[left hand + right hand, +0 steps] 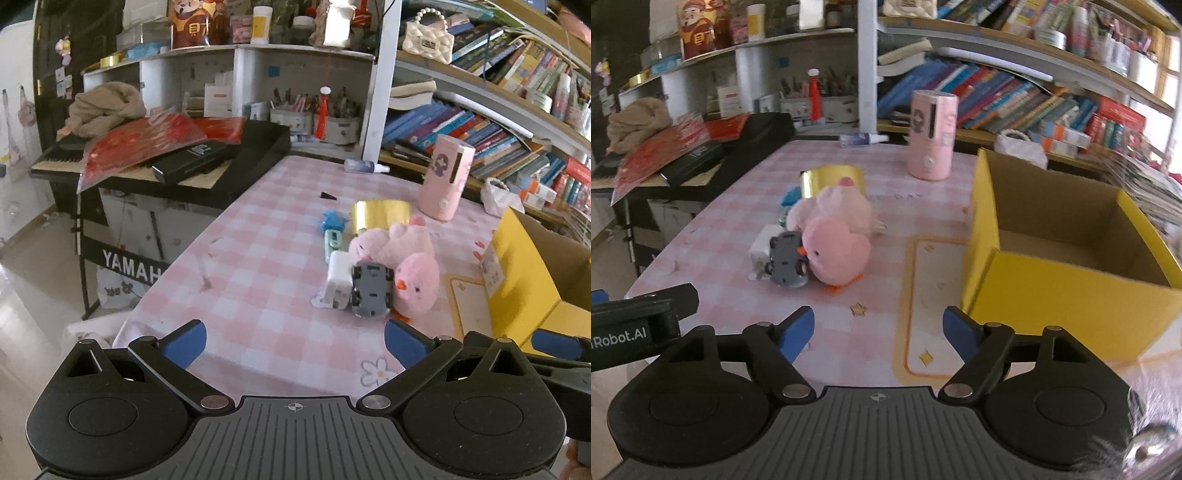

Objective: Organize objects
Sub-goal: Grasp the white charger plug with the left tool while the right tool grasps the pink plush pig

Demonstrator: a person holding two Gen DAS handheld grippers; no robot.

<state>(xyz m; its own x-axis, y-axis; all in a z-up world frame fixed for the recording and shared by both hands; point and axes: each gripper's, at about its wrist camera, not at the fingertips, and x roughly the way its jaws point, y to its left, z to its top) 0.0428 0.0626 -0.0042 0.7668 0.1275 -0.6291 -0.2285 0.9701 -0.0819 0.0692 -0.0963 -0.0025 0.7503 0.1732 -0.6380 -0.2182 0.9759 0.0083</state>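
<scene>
Both my tools hang over the near edge of the bench, aimed at the heap they must clear. My left tool [294, 345] is spread wide with nothing between its jaws; my right tool [878, 330] is also apart and empty. The pink plush [837, 242], toy car [786, 263] and white charger [761, 250] lie touching mid-bench. The yellow box [1038, 284] beside them looks empty inside, ready to receive them.
</scene>
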